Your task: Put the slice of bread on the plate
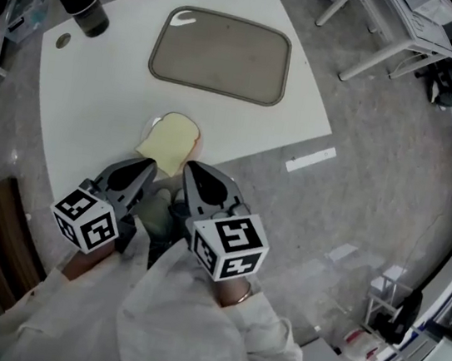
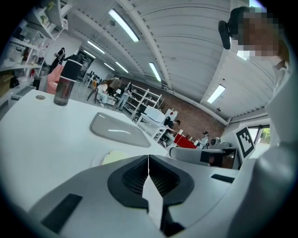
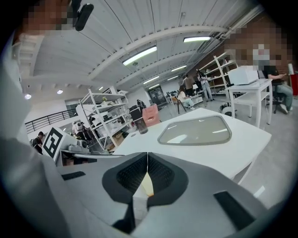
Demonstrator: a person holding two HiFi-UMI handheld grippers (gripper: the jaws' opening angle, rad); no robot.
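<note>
A pale slice of bread (image 1: 171, 142) lies on a small clear plate (image 1: 151, 125) near the front edge of the white table (image 1: 96, 89). Both grippers hover side by side just short of it, close to the person's body. The left gripper (image 1: 149, 165) is shut with nothing in it, its tip by the bread's near left corner. The right gripper (image 1: 189, 166) is also shut and empty, at the bread's near right edge. The left gripper view shows the bread (image 2: 114, 157) beyond the closed jaws of the left gripper (image 2: 148, 158). In the right gripper view, the right gripper (image 3: 147, 155) shows its jaws pressed together.
A grey rounded tray (image 1: 221, 54) sits at the back of the table, and a black tumbler (image 1: 82, 1) stands at the far left corner. To the right the table edge drops to a grey floor (image 1: 358, 195). White desks and shelving stand farther off.
</note>
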